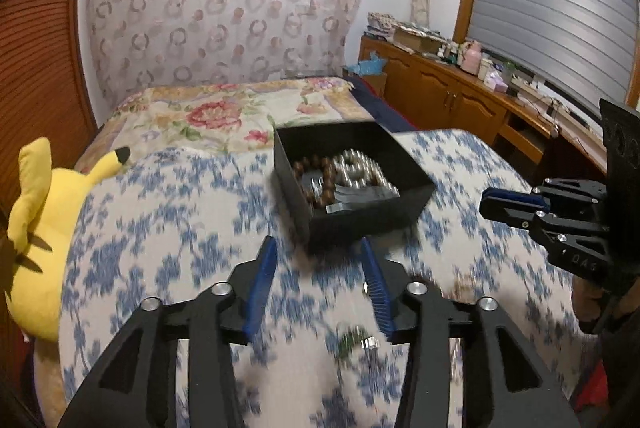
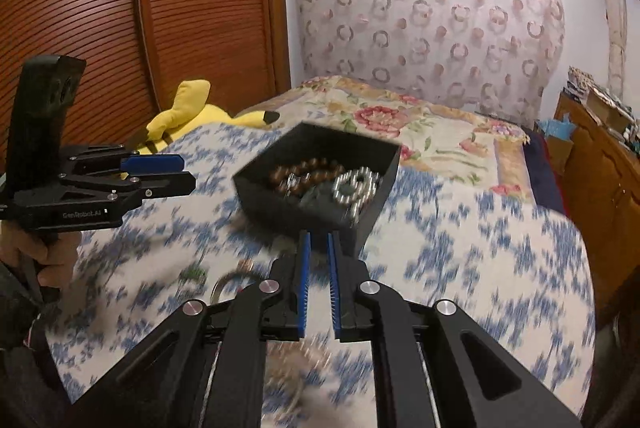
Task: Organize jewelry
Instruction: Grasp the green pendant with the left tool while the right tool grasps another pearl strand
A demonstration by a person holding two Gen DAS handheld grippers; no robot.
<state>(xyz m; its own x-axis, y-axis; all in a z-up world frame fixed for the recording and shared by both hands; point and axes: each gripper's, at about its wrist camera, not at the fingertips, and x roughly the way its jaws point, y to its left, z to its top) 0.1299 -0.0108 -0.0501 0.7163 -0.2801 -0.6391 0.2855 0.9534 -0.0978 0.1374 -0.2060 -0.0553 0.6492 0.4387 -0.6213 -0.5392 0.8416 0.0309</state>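
While both views smear with motion blur, the black box [image 1: 372, 216] sits clear enough on the blue-flowered quilt [image 1: 168, 228], and it already carries brown beads [image 1: 310, 164] and a silver chain [image 1: 356, 168] heaped together. The left gripper [image 1: 318, 248] hovers just short of the box's near wall, its jaws a fair way apart with nothing between them. The right gripper [image 2: 319, 242] points at the box from its own side, jaws narrow with only a slim gap, and nothing pinched there that I can see.

Loose pieces wait on the quilt. There's a green and silver bit [image 1: 356, 342] under the left jaws, and a thin ring [image 2: 228, 282] by the right gripper's left finger. Below the right gripper lies a blurred pale tangle; I can't tell what it is.

Here's the worry, as I judge it. The quilt is soft, so a downward stab could press a small piece into the folds, or catch cloth along with it. The right jaws look too narrow to straddle anything; going in like that may just shove the ring away. The box stands free on bedding, so a bump on its wall could tip it and spill the beads. And blue flowers hide small jewelry well.
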